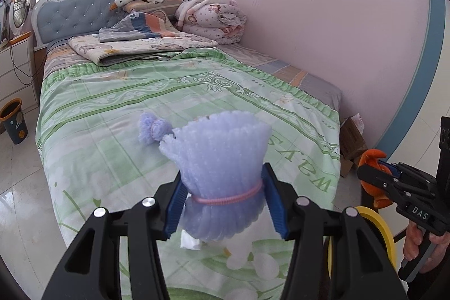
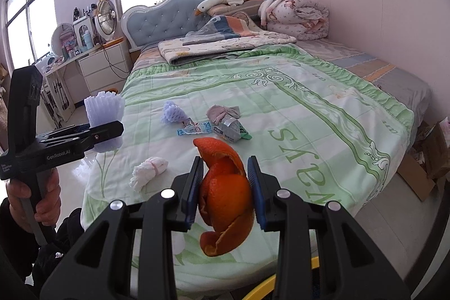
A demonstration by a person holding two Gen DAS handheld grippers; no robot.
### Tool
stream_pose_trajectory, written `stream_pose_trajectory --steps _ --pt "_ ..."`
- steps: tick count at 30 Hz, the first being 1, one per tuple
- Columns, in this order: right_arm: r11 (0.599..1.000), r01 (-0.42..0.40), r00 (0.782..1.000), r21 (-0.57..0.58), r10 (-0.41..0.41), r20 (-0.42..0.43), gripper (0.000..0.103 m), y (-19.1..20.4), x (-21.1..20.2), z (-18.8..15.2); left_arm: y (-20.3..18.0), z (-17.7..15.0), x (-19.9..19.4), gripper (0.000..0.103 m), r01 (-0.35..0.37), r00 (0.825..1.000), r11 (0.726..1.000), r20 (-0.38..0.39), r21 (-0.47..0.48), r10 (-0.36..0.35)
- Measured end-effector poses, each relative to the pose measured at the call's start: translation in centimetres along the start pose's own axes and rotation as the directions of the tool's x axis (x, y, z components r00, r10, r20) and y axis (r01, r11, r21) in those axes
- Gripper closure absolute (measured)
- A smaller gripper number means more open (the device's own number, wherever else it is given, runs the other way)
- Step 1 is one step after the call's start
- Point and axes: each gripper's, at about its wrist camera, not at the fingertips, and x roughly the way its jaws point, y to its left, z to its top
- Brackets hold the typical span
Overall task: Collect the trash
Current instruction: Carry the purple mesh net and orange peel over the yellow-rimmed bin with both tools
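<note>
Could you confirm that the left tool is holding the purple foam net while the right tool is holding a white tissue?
Not quite: the right tool is clamped on orange peel, as the right wrist view shows. The white tissue lies on the bed. The left tool does hold the purple foam net.

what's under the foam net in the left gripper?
Left wrist view: below the purple foam net held by the left gripper, a white wad and pale foam pieces lie on the green bedspread. The net covers whatever lies behind it.

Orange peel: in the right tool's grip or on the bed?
In its grip. Both pads press the peel, which hangs above the bedspread.
</note>
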Motion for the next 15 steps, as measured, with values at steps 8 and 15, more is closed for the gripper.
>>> stream_pose_trajectory --steps 8,15 --pt "0.999 0.036 0.999 0.034 -0.037 0.032 0.072 -2.1 -3.6 -1.3 -4.1 -1.0 -0.8 0.054 0.062 0.998 0.997 -0.011 0.051 -0.062" --pt "0.997 0.060 0.996 0.058 -0.063 0.057 0.072 -3.5 -7.0 -2.9 -7.3 -2.2 -1.4 0.054 0.100 0.995 0.991 -0.033 0.089 -0.098"
